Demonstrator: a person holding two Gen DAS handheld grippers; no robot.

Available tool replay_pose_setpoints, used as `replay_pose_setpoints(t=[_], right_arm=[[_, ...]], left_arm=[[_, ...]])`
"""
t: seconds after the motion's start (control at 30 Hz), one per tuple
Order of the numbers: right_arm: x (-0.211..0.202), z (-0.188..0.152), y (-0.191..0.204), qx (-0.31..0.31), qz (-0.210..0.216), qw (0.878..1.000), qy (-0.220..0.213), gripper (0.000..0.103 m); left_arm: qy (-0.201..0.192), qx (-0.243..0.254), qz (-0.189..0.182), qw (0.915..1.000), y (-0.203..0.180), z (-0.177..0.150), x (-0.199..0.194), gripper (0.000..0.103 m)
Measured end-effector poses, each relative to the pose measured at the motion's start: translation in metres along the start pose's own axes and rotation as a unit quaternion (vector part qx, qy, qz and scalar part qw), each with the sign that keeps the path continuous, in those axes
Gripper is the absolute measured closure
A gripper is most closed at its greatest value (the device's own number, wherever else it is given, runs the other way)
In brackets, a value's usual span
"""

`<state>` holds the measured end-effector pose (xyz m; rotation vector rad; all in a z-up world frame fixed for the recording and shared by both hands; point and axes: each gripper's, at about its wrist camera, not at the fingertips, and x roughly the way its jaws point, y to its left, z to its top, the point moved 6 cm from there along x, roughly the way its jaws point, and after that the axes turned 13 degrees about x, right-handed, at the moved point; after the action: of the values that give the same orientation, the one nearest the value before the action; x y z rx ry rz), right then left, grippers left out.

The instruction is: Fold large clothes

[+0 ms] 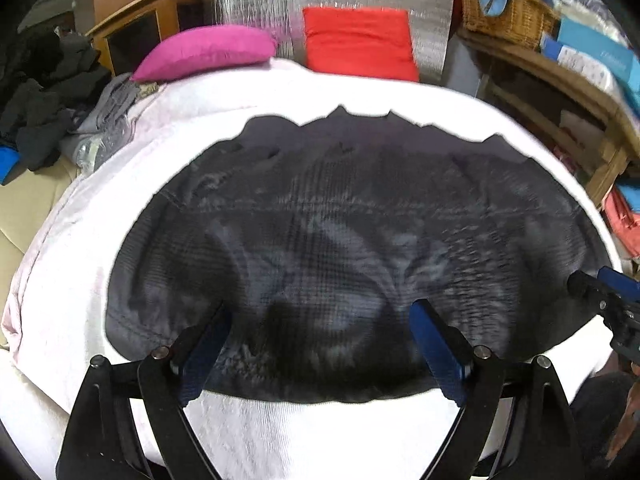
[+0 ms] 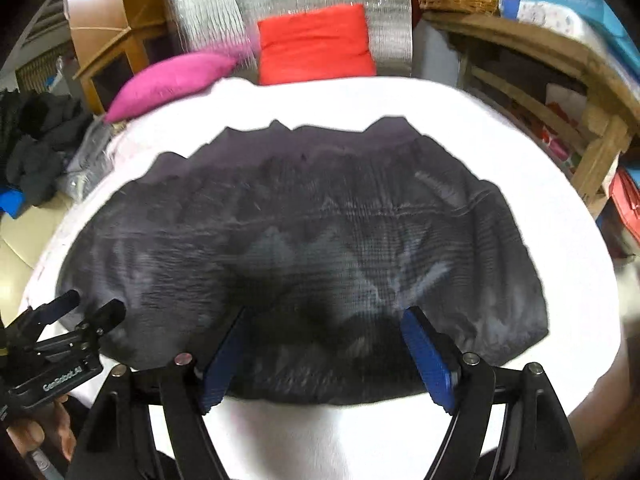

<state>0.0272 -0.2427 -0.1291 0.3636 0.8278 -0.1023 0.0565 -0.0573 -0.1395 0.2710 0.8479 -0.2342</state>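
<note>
— Your left tool (image 1: 320,320) hangs with its blue pads (image 1: 436,344) spread wide, nothing between them. And the right?

— Your right tool (image 2: 324,328) is spread apart too, gripping nothing. The dark garment (image 2: 304,248) lies flat on the white bed (image 2: 480,120), just ahead of and under both tools' tips.

— Beyond it?

— A pink cushion (image 1: 208,52) and a red cushion (image 1: 360,42), well past your tools.

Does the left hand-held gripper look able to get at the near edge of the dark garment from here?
Probably yes. The left hand-held gripper is open just above the dark garment, whose near edge lies flat on the white cover with nothing on it. The right hand-held gripper is off to the side.
</note>
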Motion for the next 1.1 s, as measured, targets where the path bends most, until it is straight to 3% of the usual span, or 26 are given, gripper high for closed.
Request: replay_pose_setpoints(t=[0.13, 0.33, 0.47, 0.67, 0.73, 0.8, 1.1], right_arm=[[-0.042, 0.000, 0.005, 0.020, 0.027, 0.999, -0.029, 0.020], [-0.097, -0.016, 0.031, 0.024, 0.059, 0.996, -0.057, 0.016], [-0.108, -0.034, 0.040, 0.011, 0.050, 0.996, -0.069, 0.007], [-0.091, -0.061, 0.030, 0.023, 0.026, 0.998, -0.051, 0.007], [-0.092, -0.062, 0.027, 0.028, 0.018, 0.998, -0.057, 0.007], [-0.093, -0.060, 0.026, 0.024, 0.011, 0.998, -0.065, 0.000], [-0.099, -0.052, 0.019, 0.032, 0.003, 0.996, -0.082, 0.000]], left_arm=[[-0.038, -0.017, 0.005, 0.9991, 0.005, 0.004, -0.039, 0.009], [-0.101, -0.043, 0.046, 0.9928, 0.013, 0.010, -0.096, 0.002], [-0.087, -0.051, 0.049, 0.9937, 0.022, 0.007, -0.104, 0.001], [-0.077, -0.053, 0.056, 0.9940, 0.019, -0.009, -0.111, 0.001], [-0.080, -0.048, 0.054, 0.9942, 0.017, -0.010, -0.118, 0.001], [-0.085, -0.040, 0.055, 0.9940, 0.013, -0.009, -0.124, 0.001], [-0.090, -0.018, 0.048, 0.9946, -0.003, -0.005, -0.133, 0.000]])
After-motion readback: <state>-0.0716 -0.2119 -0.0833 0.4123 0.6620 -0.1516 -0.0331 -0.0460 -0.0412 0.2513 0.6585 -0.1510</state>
